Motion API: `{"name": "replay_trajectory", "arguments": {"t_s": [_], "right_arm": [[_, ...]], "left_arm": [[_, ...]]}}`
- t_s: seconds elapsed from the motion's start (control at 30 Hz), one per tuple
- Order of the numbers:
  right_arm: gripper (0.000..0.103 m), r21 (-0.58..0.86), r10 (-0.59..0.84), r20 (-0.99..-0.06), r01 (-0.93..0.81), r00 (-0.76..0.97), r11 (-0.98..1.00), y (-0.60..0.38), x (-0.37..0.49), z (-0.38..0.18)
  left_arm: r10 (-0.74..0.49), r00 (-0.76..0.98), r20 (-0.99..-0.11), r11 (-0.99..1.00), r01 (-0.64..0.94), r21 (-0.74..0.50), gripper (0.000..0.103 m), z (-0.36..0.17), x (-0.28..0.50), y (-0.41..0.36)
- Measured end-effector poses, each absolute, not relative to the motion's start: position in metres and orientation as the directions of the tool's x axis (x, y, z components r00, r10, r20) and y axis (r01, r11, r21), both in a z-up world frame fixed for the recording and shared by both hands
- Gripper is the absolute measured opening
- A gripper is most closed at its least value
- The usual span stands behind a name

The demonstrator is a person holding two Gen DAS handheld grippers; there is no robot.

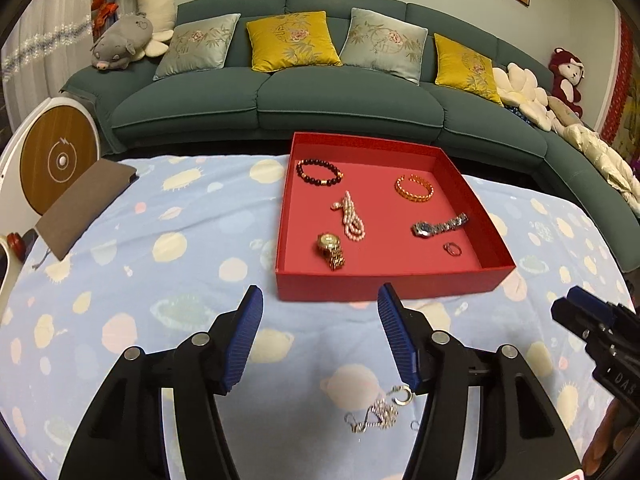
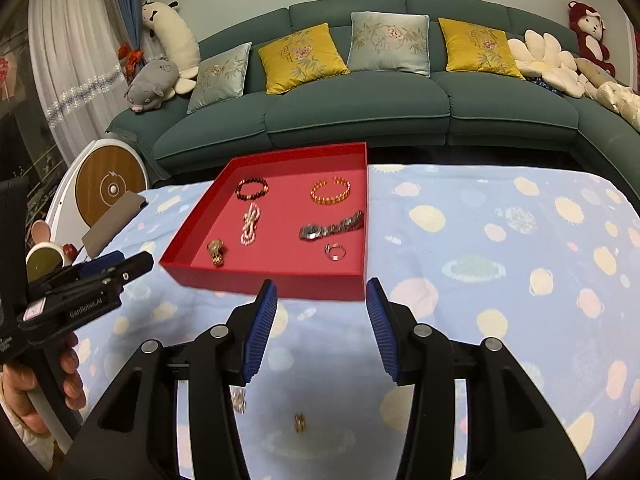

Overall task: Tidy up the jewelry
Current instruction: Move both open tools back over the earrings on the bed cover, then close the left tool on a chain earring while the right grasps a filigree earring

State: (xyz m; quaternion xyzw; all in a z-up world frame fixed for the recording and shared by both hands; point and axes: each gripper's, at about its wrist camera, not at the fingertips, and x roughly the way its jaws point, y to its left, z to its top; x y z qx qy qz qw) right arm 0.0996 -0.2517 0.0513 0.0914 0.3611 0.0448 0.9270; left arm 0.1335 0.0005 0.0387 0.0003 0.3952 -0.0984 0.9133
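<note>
Ref. landmark: red tray (image 1: 384, 282), on bench w/ blue planet-print cloth (image 1: 160, 240).

Inside tray: dark bead bracelet (image 1: 319, 172) at far-left corner; orange bracelet (image 1: 414, 188) at far right; pink pearl strand (image 1: 351, 218) at centre; gold watch (image 1: 331, 250) by near wall, left; silver watch (image 1: 439, 225) right of centre; small ring (image 1: 452, 248) at near right.

Outside tray, on the cloth on its near side: silver chain necklace (image 1: 380, 412) w/ crescent pendant, and a small gold ring (image 2: 299, 422). Judged still to be stowed.

Handling (est.):
- Chain: light, limp, thin; likely to slip or tangle. Pinch at bunched middle, not a single strand; expect pads to press into cloth.
- Ring: tiny, hard, smooth; may skid on fabric. Close pads across the band.

Pose:
- Left hand-held gripper (image 1: 320, 336): near side of tray, angled down, jaws fairly wide, nothing between pads. Chain lies below and just inside right finger.
- Right hand-held gripper (image 2: 322, 328): near side of tray, angled down, jaws parted to mid width, empty. Gold ring lies below the gap.
</note>
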Motion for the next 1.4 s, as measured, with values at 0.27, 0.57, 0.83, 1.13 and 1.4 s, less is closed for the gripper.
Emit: {"name": "replay_trajectory", "arguments": {"t_s": [0.27,0.57,0.83,1.13,1.4], "right_arm": [[0.045,0.173,0.156,-0.741,-0.038,0.654,0.984,-0.228,0.054,-0.003],[0.044,0.141,0.153,-0.763,-0.069,0.628,0.988,-0.215,0.054,-0.025],[0.044,0.137,0.164,-0.75,-0.092,0.641,0.986,-0.209,0.054,-0.023],[0.043,0.166,0.217,-0.742,-0.141,0.634,0.976,-0.198,0.054,-0.016],[0.034,0.155,0.247,-0.773,-0.204,0.584,0.967,-0.167,0.068,-0.03]], "left_arm": [[-0.198,0.616,-0.763,0.98,0.142,-0.14,0.058,0.009,0.087,0.017],[-0.218,0.59,-0.777,0.969,0.222,-0.103,0.058,-0.016,0.077,0.004],[-0.209,0.561,-0.801,0.958,0.281,-0.053,0.058,-0.039,0.079,-0.014],[-0.22,0.585,-0.781,0.946,0.323,-0.025,0.007,-0.042,0.081,-0.025],[-0.272,0.566,-0.778,0.942,0.322,-0.095,0.005,-0.034,0.083,-0.016]]}}
